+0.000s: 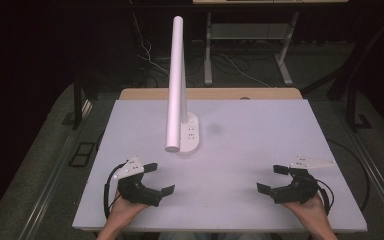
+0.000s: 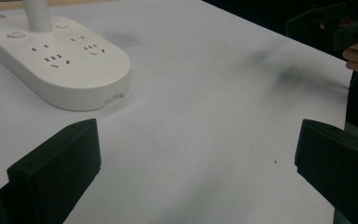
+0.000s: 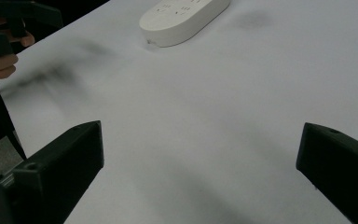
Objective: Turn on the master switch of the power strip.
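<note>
Resting low, left gripper (image 1: 162, 178) and right gripper (image 1: 269, 179) (jaws wide) face inward.

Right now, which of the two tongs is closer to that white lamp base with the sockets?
The left tongs: the lamp base sits just beyond them on the table's left half, while the right tongs rest far across.

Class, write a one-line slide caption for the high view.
Two open tools, left and right, rest on a white table near a lamp base.

A white table (image 1: 240, 165) carries a white lamp base with sockets (image 1: 190, 133) toward its far left.
</note>
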`<action>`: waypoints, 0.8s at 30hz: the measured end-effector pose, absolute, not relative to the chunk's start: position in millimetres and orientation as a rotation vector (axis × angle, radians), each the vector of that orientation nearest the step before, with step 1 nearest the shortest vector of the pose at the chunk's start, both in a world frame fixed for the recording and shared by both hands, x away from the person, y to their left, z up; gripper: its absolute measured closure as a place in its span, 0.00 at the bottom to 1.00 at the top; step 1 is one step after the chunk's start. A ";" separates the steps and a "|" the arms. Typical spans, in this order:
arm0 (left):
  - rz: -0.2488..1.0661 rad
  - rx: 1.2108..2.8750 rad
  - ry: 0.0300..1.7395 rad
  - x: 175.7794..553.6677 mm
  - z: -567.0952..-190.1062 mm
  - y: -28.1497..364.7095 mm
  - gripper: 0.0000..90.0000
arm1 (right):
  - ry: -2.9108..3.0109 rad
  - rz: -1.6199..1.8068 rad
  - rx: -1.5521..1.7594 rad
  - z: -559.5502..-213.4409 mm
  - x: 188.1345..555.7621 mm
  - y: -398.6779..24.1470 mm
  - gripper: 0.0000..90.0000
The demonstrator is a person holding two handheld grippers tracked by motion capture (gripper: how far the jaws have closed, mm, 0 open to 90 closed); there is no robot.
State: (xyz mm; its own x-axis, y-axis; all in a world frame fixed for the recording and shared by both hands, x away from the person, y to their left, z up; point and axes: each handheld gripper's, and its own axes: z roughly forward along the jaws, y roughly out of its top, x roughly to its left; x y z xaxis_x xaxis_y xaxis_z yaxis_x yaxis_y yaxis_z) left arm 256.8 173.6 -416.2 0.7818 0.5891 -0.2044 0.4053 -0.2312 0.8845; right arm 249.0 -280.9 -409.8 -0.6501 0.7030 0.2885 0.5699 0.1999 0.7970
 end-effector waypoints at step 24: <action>0.189 1.912 0.751 257.5 -413.2 170.7 0.00 | 2.354 1.414 1.237 -411.8 249.6 -280.8 0.00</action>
State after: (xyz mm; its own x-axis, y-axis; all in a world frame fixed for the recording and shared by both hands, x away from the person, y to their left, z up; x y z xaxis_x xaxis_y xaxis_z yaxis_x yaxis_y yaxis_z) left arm 257.5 170.7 -413.2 0.7926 0.5773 -0.1960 0.4162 -0.2774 0.8659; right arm 249.6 -280.8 -411.8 -0.6559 0.6998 0.2828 0.5784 0.2253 0.7840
